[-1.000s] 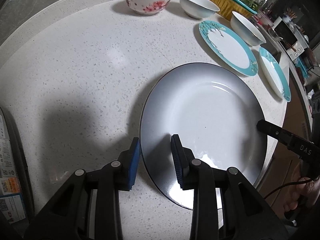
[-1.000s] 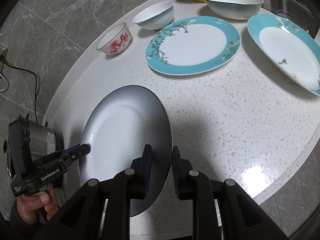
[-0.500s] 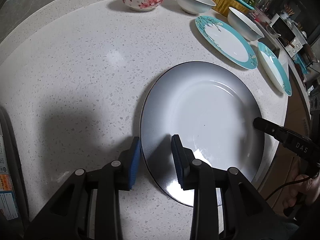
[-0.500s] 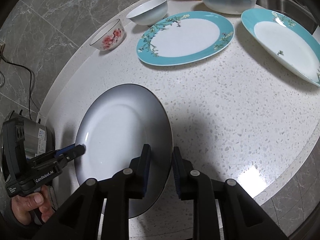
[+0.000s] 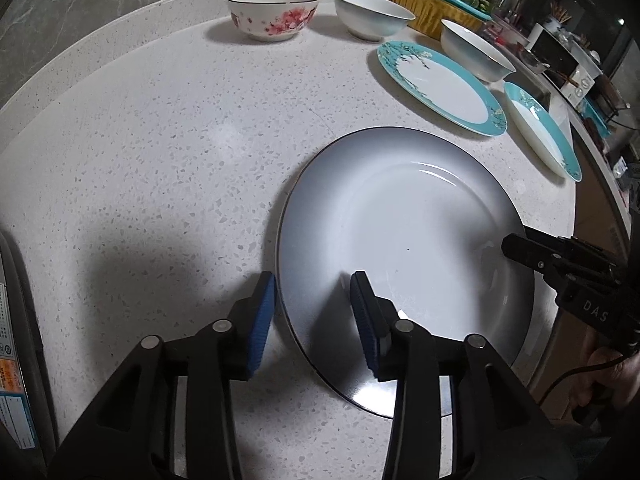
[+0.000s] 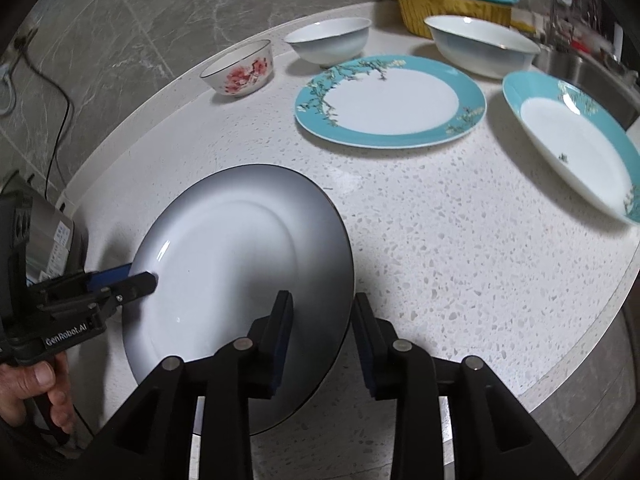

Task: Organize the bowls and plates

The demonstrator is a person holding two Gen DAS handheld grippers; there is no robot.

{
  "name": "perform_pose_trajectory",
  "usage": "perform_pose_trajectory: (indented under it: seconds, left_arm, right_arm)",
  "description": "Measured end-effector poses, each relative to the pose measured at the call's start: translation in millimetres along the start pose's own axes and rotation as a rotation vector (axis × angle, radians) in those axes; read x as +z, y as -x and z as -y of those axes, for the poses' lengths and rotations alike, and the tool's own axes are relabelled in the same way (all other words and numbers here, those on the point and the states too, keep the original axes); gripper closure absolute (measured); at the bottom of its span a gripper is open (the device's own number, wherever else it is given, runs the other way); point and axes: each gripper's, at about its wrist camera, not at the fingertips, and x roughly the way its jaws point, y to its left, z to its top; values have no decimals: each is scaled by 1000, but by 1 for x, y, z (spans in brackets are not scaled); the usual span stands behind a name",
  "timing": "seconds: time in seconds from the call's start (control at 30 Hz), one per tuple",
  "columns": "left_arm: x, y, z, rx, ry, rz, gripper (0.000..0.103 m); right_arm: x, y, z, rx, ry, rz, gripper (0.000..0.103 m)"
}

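Grey-rimmed plate is lying flat on the speckled counter, its rim sitting between the jaws of the left gripper and right gripper; both have just been opening and are now spread, pads off the rim. Risk: a withdrawing pad snagging the rim could drag the plate toward the counter edge. Legible writing: "DAS" on the right gripper, "GenRobot.AI" on the left.

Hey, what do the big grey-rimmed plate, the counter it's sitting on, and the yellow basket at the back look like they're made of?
Grey-rimmed plate: likely glazed ceramic or porcelain; glossy, with sharp light reflections and a thin dark edge line.
Counter: probably engineered stone or terrazzo; white, speckled with grey chips, softly polished sheen.
Yellow basket: looks like moulded plastic with ribbed sides under a teal tray, though it is too far to be sure.
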Motion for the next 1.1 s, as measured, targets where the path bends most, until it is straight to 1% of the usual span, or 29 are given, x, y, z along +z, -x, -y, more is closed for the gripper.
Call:
perform_pose_trajectory:
  seconds: [0.03, 0.1, 0.13, 0.17, 0.2, 0.23, 0.27, 0.3, 0.37, 0.4, 0.47, 0.5, 0.53, 0.57, 0.6, 0.63, 0.67, 0.7, 0.73, 0.77, 0.83, 0.87, 0.9, 1.0, 1.1]
  left_arm:
    - [0, 0, -1, -3, 6, 2, 64]
    - [1, 3, -6, 3, 32, 8, 58]
    - [2, 8, -9, 6, 48, 20, 57]
    - [5, 13, -12, 6, 63, 34, 54]
    - [10, 20, -16, -3, 78, 50, 47]
    - [16, 27, -19, -11, 91, 65, 44]
    - [23, 33, -20, -26, 101, 75, 35]
    - [34, 40, -23, -63, 114, 75, 27]
    - [56, 46, -23, -160, 120, 52, 24]
    - [69, 47, -20, -211, 106, 23, 24]
    - [97, 51, -12, -286, 78, -8, 24]
    - [110, 53, -7, -315, 73, -9, 24]
    - [120, 53, -4, -324, 67, -15, 24]
    - [134, 50, 0, -326, 53, -29, 24]
    - [151, 44, 7, -321, 23, -34, 24]
    - [162, 41, 12, -321, 6, -28, 24]
    - [173, 32, 17, -325, -7, -26, 24]
    - [186, 21, 18, -331, -8, -36, 24]
    - [197, 10, 18, -337, -4, -49, 24]
    - [207, -4, 18, -337, 0, -62, 24]
    - [225, -29, 18, -341, 18, -87, 24]
    - [234, -41, 19, -355, 24, -101, 24]
    - [241, -54, 21, -366, 32, -123, 25]
    - [245, -82, 21, -334, 39, -161, 25]
    - [238, -97, 25, -340, 64, -194, 25]
  right_arm:
    - [-1, 1, -1, -9, 11, 15, 67]
    - [-2, 2, 0, -20, 15, 28, 65]
    - [-1, 4, 1, -23, 11, 35, 64]
    - [-1, 7, 2, -29, 7, 44, 59]
    - [1, 11, 4, -35, 2, 54, 55]
    - [6, 20, 7, -40, -5, 67, 48]
    - [11, 27, 10, -35, -15, 74, 42]
    - [17, 35, 14, -22, -29, 83, 39]
    - [38, 56, 26, 37, -71, 107, 34]
    - [48, 64, 34, 70, -93, 113, 33]
    - [76, 84, 55, 156, -141, 139, 30]
    - [88, 89, 64, 190, -156, 142, 29]
    - [107, 94, 78, 261, -172, 128, 29]
    - [120, 93, 87, 309, -175, 105, 29]
    - [131, 91, 93, 336, -170, 84, 29]
    - [147, 88, 103, 349, -151, 54, 29]
    - [156, 84, 109, 350, -136, 39, 29]
    - [167, 76, 119, 347, -118, 22, 30]
    - [175, 69, 127, 343, -115, 8, 33]
    - [179, 62, 134, 341, -113, -9, 39]
    - [190, 42, 149, 330, -107, -47, 47]
    - [195, 29, 158, 329, -111, -72, 49]
    - [197, 20, 163, 334, -113, -88, 50]
    - [206, -6, 177, 351, -114, -132, 50]
    - [216, -23, 180, 373, -99, -153, 50]
